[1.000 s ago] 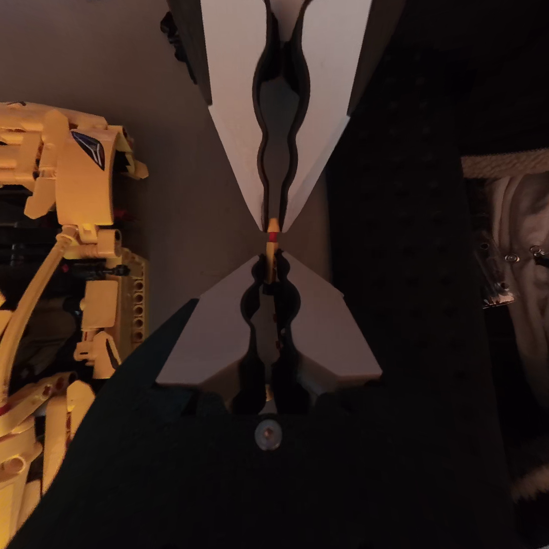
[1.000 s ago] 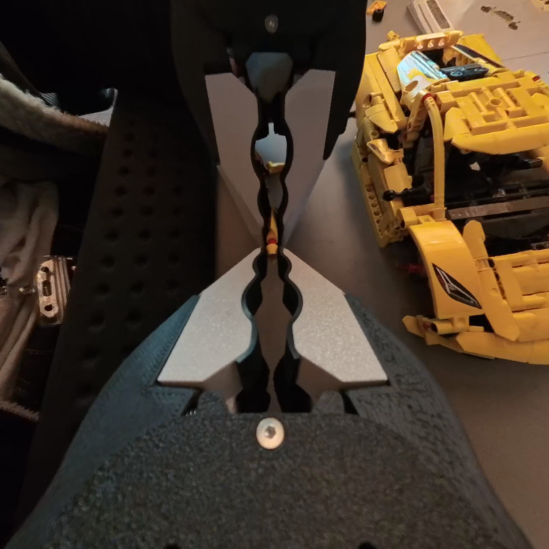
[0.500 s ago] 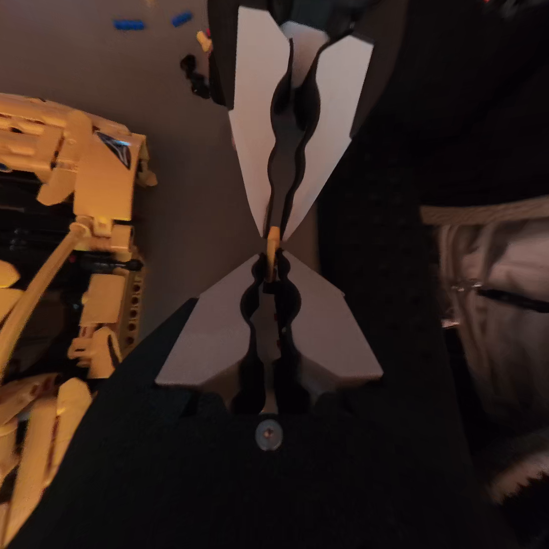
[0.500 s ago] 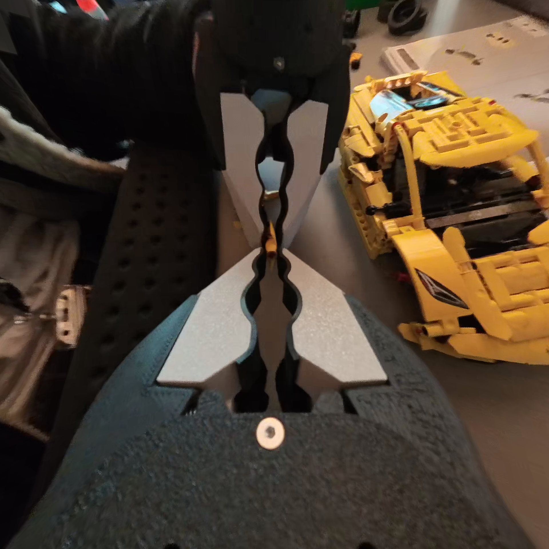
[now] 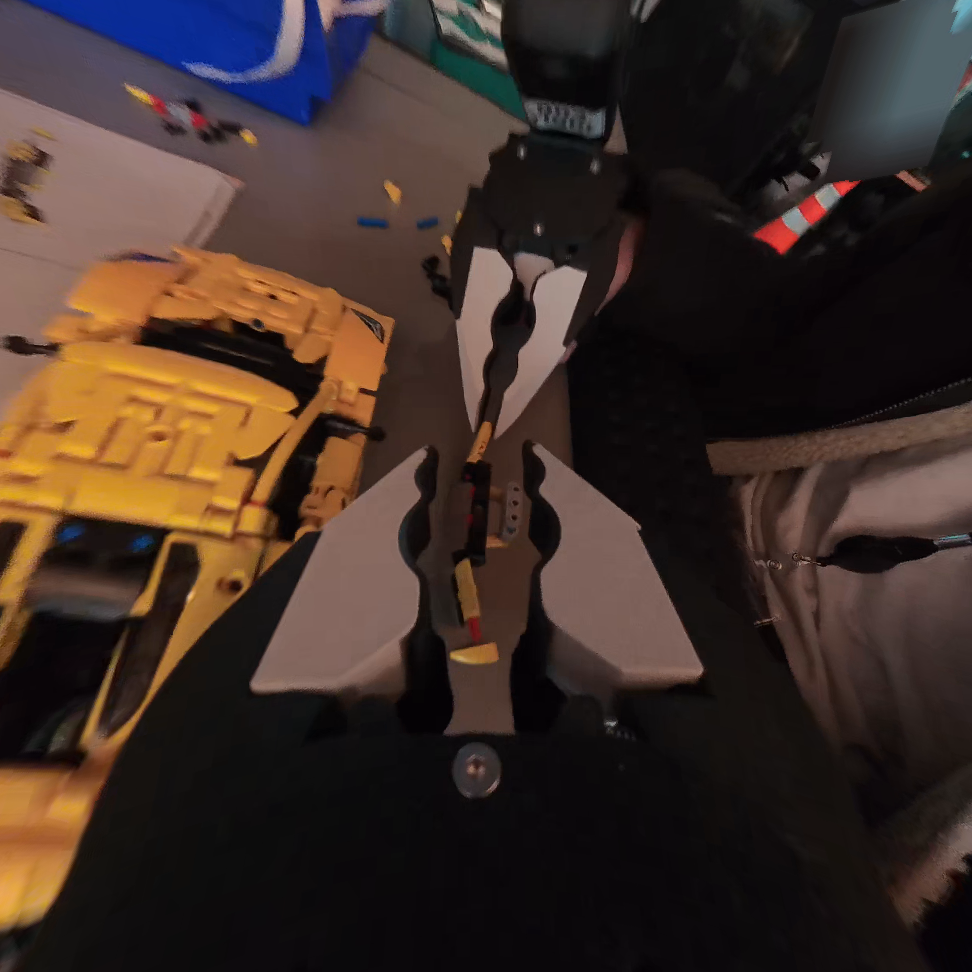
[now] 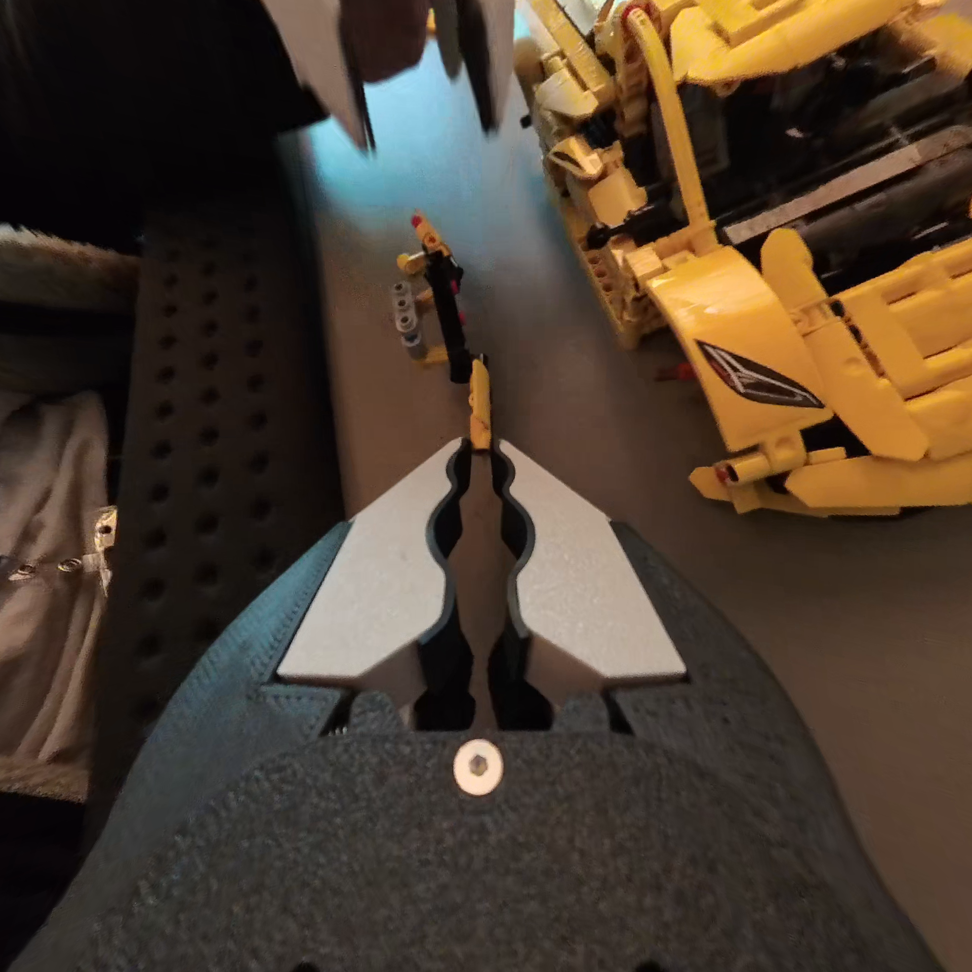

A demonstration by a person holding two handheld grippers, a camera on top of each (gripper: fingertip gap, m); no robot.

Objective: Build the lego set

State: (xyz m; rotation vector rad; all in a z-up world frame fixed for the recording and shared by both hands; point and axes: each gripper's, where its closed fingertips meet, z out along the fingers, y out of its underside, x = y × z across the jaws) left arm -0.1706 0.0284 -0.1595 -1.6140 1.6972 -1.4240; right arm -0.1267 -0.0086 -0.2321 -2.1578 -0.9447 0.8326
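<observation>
**Right tongs pinch the strip, left tongs spread wide**

Your right gripper (image 6: 479,447) has its jaws drawn together on the yellow end of a slim lego strip (image 6: 456,336): a short yellow piece at the tips, a black beam beyond it, a yellow-and-red end farthest out, and a small grey holed beam on its side. The strip sticks straight out from the tips, above the grey table (image 6: 684,605); whether its far end rests on the table, you cannot tell.

Your left gripper (image 5: 476,452) stands with its jaws well apart, gripping nothing. In the left wrist view the strip (image 5: 473,520) runs down the gap between the two fingers without clearly touching either, and the right gripper (image 5: 486,428) faces yours, clamped on the strip's far yellow tip.

One yellow car (image 6: 789,315), largely built, sits on the table just right of the strip in the right view, apart from both grippers. In the left view the same car (image 5: 173,421) lies to the left, blurred.

Beyond the car, loose bits are scattered on the table: two blue pins (image 5: 397,223), a few yellow and black pieces too blurred to count. A white booklet (image 5: 105,189) lies at the far left, and one blue box (image 5: 221,47) stands at the back; its contents do not show.
</observation>
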